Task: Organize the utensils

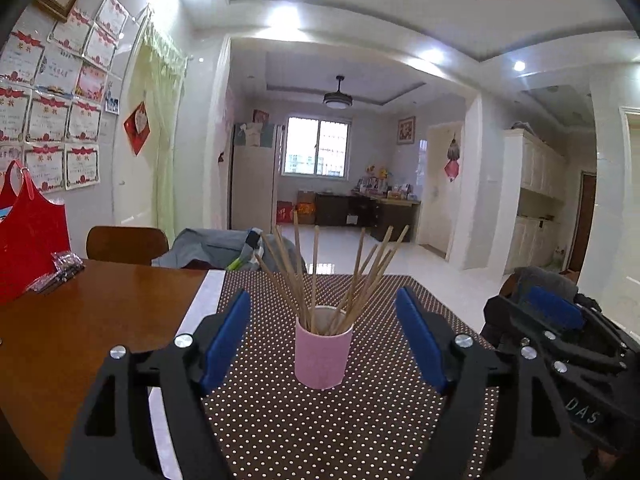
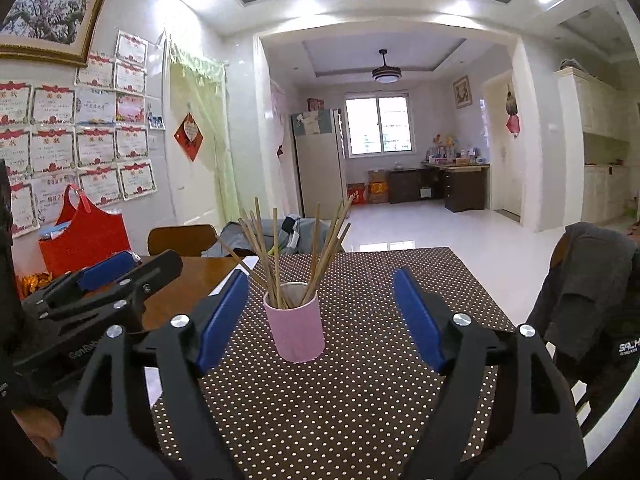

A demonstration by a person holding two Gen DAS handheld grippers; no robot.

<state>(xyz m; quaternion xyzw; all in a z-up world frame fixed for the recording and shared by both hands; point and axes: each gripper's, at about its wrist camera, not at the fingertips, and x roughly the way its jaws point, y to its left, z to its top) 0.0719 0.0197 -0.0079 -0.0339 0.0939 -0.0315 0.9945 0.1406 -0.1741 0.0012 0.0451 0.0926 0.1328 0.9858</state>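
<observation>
We see the pink cup (image 1: 323, 354) of chopsticks (image 1: 316, 276) upright on the dotted mat (image 1: 360, 432), away from its edges. Left gripper (image 1: 322, 334) & right gripper (image 2: 318, 312) both spread wide, holding nothing. White letters "DAS" on the right gripper's body; jacket (image 2: 592, 300) tag maybe "SALH".

Both tools look alike. The left gripper (image 1: 323, 334) has a matte black plastic frame with triangular cut-outs in its arms, round silver screw heads at the pivots, and long blue pads on the inner faces of its jaws. The right gripper (image 2: 320, 314) shows the same black frame, silver screws and blue pads. Seen from the left wrist, its side bears pale lettering, "DAS"; the left gripper's side, seen from the right wrist, reads "GenRob".
</observation>
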